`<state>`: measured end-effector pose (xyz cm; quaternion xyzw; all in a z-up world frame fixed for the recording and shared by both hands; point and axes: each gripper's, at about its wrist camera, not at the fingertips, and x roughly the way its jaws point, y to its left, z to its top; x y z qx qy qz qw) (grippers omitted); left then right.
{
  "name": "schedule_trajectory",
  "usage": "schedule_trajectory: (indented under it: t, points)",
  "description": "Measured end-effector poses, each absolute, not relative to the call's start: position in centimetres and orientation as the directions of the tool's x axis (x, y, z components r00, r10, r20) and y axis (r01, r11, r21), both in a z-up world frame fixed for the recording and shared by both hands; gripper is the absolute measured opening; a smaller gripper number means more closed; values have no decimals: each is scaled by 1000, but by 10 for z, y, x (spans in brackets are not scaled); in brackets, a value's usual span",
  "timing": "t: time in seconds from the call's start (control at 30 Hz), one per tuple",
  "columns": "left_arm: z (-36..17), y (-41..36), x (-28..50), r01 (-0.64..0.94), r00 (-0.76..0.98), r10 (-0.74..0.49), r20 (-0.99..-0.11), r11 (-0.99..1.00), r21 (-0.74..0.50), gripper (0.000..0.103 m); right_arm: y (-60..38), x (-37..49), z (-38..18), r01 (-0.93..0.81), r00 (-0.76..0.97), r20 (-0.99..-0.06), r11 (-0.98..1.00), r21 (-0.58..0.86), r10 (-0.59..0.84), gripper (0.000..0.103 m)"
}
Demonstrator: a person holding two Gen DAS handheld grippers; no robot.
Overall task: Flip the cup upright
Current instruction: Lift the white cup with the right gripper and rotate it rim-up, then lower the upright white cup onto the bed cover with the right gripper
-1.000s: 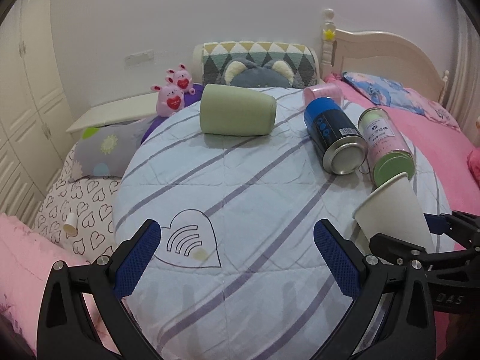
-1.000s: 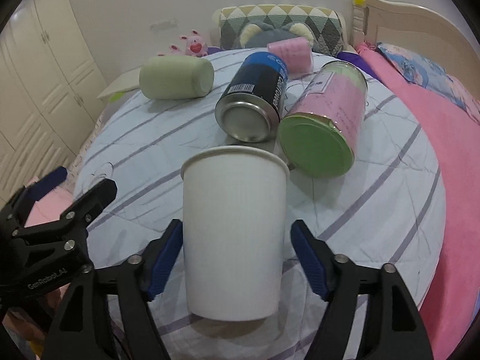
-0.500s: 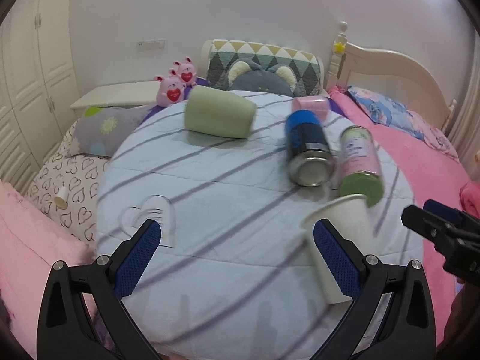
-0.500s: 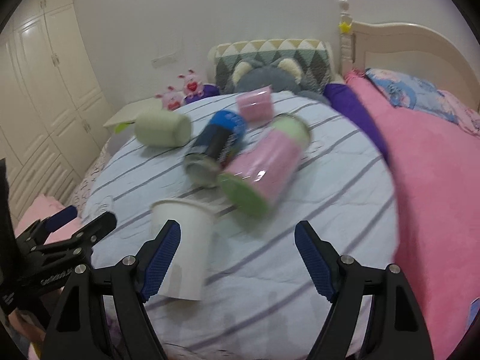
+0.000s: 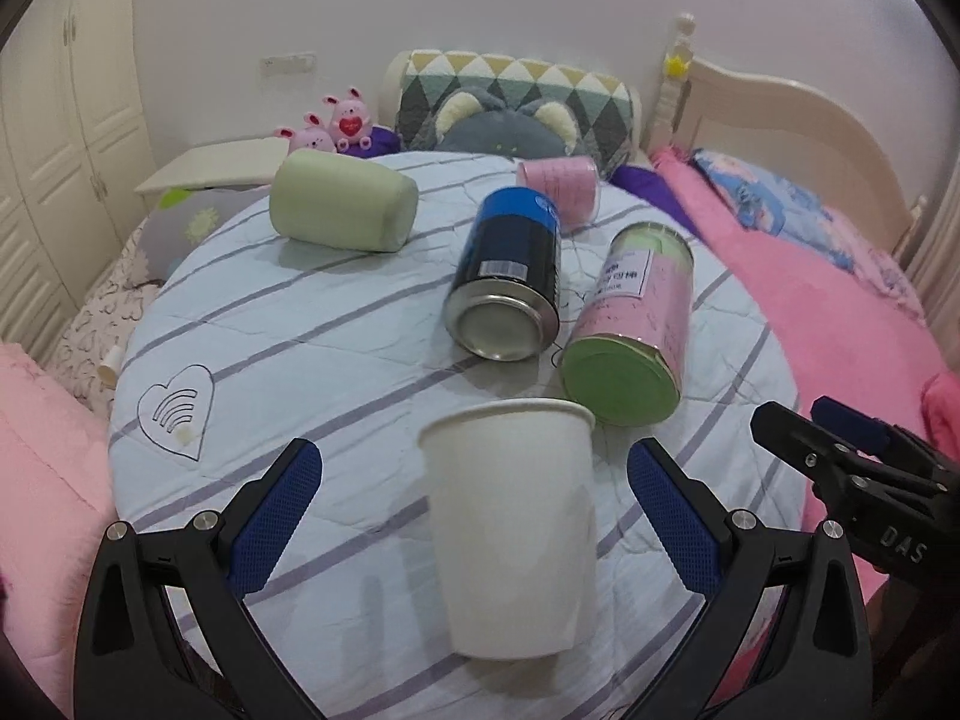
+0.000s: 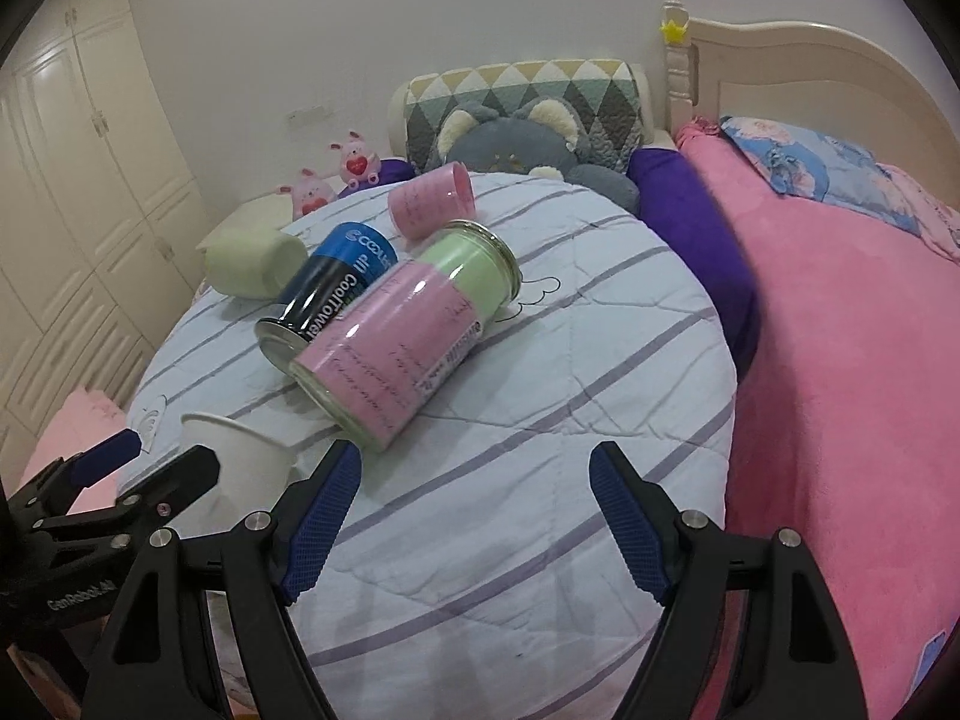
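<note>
A white paper cup [image 5: 513, 531] stands upright, mouth up, on the striped round table [image 5: 312, 324] near its front edge. My left gripper [image 5: 474, 516] is open, its blue pads on either side of the cup without touching it. In the right wrist view the cup [image 6: 240, 459] is at the lower left, partly hidden by the left gripper [image 6: 120, 480]. My right gripper [image 6: 474, 516] is open and empty over bare cloth, to the right of the cup. It shows at the right edge of the left wrist view [image 5: 840, 456].
Lying on the table behind the cup: a blue can [image 5: 510, 282], a pink-and-green jar [image 5: 636, 324], a pink cup [image 5: 561, 186] and a green roll [image 5: 342, 210]. A pink bed [image 5: 840, 300] is to the right, pillows and plush toys behind.
The right gripper let go of the cup and drew back to the right. The left gripper swung over and now frames the upright cup between its open fingers.
</note>
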<state>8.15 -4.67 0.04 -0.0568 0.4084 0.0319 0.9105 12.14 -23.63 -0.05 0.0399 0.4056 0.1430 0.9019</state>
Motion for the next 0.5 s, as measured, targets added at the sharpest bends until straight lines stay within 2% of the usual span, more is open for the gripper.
schedule_trajectory:
  t: [0.27,0.33,0.37,0.4,0.5]
  points:
    - [-25,-61,105,-165,581,85,-809,986,-16,103,-250,140,-16,-256,590,-731,938,232,342,80]
    - [-26,-57,107,-175,585,71,-808,984,-40,96,-252,143,-19,-261,580,-735,935,241,351,80]
    - [-26,-55,108,-175,588,60,-806,983,-55,80,-252,143,-20,-264,577,-735,934,243,354,80]
    - [-26,-52,109,-176,585,45,-810,982,-73,74,-251,144,-20,-266,576,-736,933,244,357,80]
    - [-27,-46,109,-167,597,10,-802,980,-111,73,-250,146,-21,-273,571,-734,928,254,369,80]
